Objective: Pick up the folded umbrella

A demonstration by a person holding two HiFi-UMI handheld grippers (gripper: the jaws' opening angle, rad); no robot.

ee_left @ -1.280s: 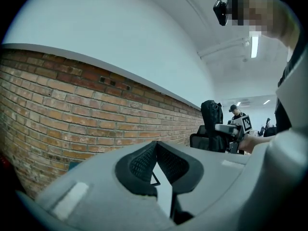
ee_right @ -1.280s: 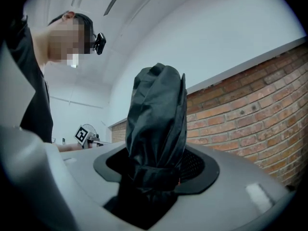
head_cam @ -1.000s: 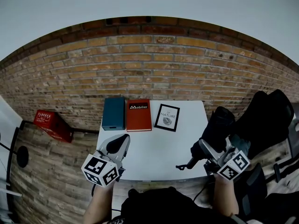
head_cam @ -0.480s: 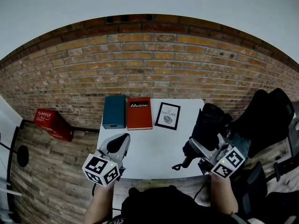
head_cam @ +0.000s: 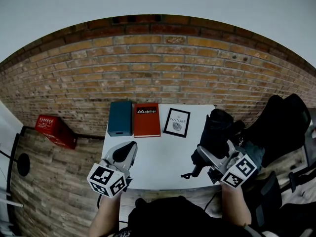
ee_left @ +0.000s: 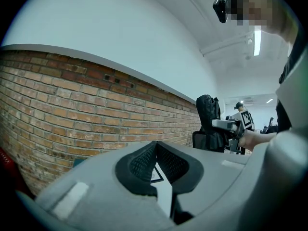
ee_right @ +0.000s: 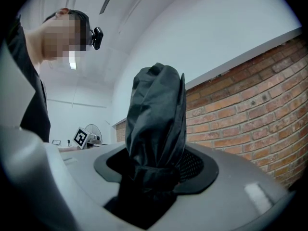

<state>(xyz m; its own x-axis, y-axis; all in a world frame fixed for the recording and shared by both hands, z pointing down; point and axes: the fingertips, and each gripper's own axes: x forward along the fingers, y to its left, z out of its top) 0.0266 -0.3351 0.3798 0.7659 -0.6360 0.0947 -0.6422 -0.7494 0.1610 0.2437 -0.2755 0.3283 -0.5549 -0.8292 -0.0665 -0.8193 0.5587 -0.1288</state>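
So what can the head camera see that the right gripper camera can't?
Only the head view: the table, a blue book, a red book, a framed picture and a red crate.
Only the right gripper view: up close, the right hand-held gripper's pads squeezing the umbrella, and a fan far behind.
Both: the umbrella, the brick wall and the left hand-held gripper.
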